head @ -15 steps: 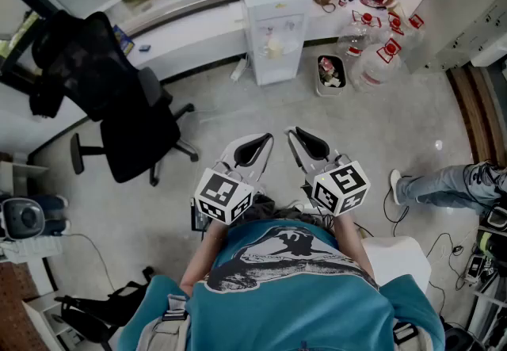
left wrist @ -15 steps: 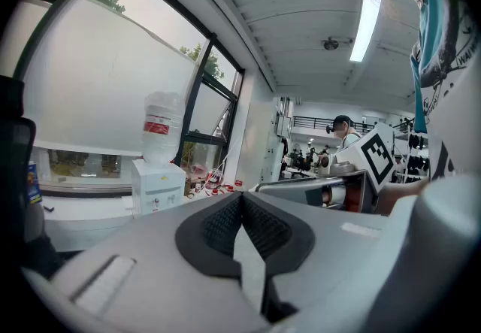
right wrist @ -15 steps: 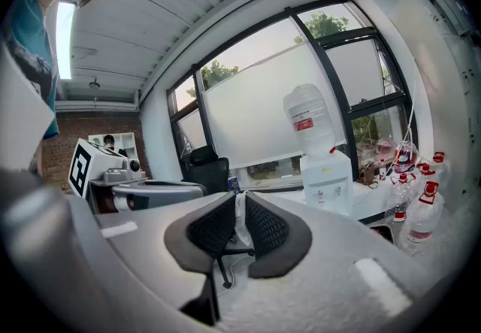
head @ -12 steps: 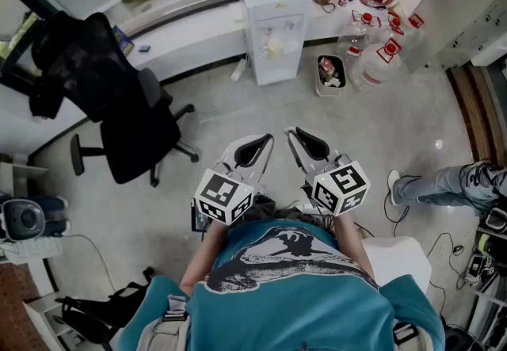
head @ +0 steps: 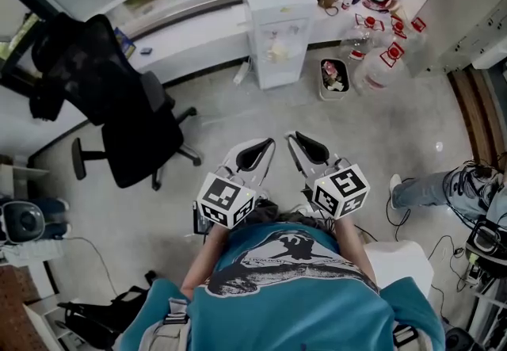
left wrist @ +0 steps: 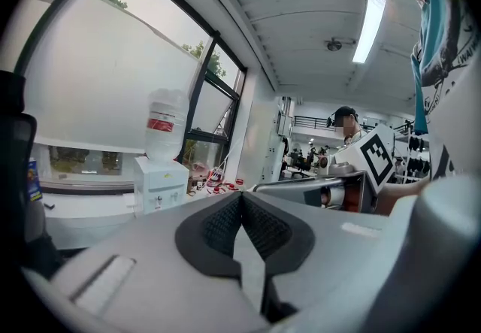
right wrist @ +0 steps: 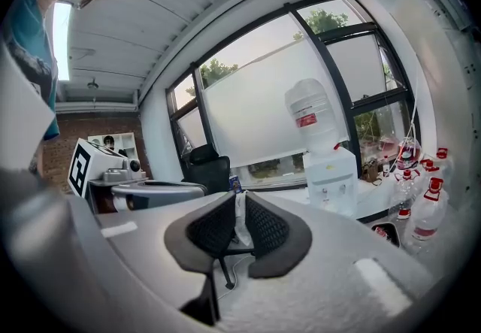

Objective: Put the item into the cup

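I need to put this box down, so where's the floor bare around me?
Bare floor lies ahead, between the office chair and the trash bin, in front of the water dispenser. Crowded: bottles upper right, cables and a person's leg at right.

On the floor (head: pixel 238 104), the water dispenser (head: pixel 279 32) stands against the counter (head: pixel 190 24) front edge, with the bin (head: pixel 334 77) just right of it, the bottles (head: pixel 380 56) farther right, the office chair (head: pixel 119 120) at the left, and the left gripper (head: pixel 265 142) and right gripper (head: pixel 291 138) side by side nearer.
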`<control>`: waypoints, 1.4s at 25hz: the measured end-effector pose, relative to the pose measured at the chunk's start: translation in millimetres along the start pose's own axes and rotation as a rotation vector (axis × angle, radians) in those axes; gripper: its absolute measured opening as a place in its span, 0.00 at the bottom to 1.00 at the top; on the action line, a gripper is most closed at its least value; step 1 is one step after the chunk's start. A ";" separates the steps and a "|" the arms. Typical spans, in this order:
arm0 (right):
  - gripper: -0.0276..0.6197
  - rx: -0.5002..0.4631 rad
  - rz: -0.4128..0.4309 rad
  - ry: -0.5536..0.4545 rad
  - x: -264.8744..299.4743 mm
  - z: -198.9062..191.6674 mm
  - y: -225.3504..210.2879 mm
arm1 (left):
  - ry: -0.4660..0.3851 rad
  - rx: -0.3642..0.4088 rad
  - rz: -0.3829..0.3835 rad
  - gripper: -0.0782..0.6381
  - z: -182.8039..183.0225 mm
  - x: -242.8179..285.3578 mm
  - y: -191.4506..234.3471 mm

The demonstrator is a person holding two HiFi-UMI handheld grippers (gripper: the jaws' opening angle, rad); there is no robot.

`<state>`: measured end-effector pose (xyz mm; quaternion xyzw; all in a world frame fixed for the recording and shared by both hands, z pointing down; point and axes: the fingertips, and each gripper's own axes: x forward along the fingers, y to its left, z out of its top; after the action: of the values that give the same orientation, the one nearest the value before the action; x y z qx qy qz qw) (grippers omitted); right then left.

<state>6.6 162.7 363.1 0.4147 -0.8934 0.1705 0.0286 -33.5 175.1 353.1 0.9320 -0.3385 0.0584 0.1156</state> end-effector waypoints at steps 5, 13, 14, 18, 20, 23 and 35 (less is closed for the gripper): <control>0.10 0.006 0.014 0.010 17.0 -1.3 9.0 | 0.004 -0.011 0.009 0.11 -0.8 -8.2 15.2; 0.10 0.024 0.033 0.037 39.8 -18.3 28.6 | 0.002 -0.025 0.031 0.11 -11.0 -31.1 40.4; 0.10 0.028 0.033 0.042 41.3 -20.7 30.6 | 0.003 -0.027 0.033 0.11 -12.7 -33.8 43.0; 0.10 0.036 0.035 0.062 44.3 -30.3 33.9 | 0.010 -0.038 0.042 0.11 -21.4 -41.0 50.0; 0.10 0.039 0.032 0.065 45.0 -32.3 31.7 | 0.014 -0.047 0.046 0.11 -25.4 -42.4 51.8; 0.10 0.051 0.023 0.065 45.7 -29.5 24.2 | 0.036 -0.044 0.054 0.11 -28.1 -38.0 54.6; 0.10 0.092 0.065 0.080 68.2 -11.3 -55.6 | 0.054 -0.006 0.097 0.11 -14.2 36.3 72.4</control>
<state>2.6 83.3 402.4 0.3791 -0.8957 0.2290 0.0397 -52.9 102.4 386.4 0.9122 -0.3802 0.0883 0.1246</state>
